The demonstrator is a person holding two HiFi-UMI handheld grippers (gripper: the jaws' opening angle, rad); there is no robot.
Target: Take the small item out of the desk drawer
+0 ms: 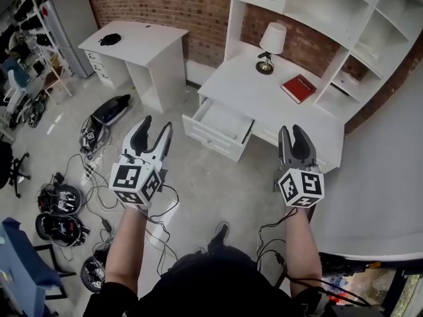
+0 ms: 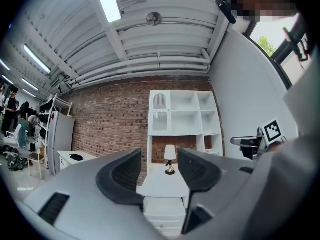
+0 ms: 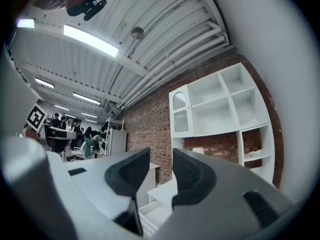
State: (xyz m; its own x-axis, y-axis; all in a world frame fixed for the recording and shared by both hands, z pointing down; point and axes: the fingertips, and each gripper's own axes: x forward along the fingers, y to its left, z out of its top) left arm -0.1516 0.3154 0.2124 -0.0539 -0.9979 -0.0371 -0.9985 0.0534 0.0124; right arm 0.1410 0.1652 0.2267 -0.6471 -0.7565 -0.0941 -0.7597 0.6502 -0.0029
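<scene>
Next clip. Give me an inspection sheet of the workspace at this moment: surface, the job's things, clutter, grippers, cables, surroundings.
Surface: white desk, top mostly bare.
Job's things: drawer pulled open; no small item can be made out inside it from the head view.
Clutter: lamp and red book on the desk.
Grippers: left gripper and right gripper both open and empty, held in the air short of the desk.
Cables: loose cables on the floor at the left, with black gear among them.
Surroundings: second white desk, shelves above the desk, brick wall.
</scene>
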